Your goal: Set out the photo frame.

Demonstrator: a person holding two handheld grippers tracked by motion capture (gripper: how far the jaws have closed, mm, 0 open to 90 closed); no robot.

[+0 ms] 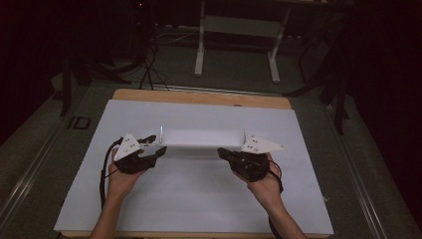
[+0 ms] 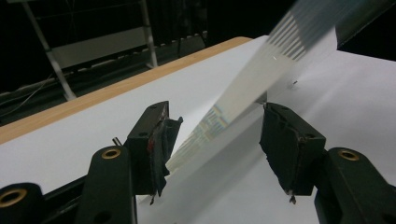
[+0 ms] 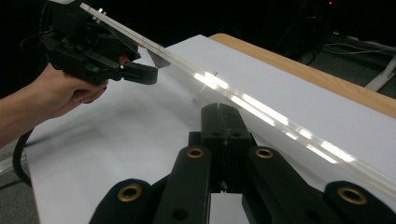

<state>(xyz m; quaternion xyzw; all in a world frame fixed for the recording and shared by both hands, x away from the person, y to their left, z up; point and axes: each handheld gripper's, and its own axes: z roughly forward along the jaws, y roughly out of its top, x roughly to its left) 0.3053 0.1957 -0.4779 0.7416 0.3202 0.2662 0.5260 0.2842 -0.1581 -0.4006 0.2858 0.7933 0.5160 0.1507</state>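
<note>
My two grippers are matte black, each topped with a grey three-cornered plate [image 1: 128,145] dotted with screws. Brass-ringed holes mark my jaw arms. A black cable [image 1: 103,174] trails from my left gripper [image 1: 152,145].

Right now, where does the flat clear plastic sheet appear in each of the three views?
High view: the flat clear plastic sheet lies mid-table, spanning between the two hands' tongs.
Left gripper view: it runs from the upper right down to between the open black jaws.
Right gripper view: it crosses as a glinting edge from upper left to lower right.
Shared landmark: the white table cover with the wooden table edge beyond.
</note>
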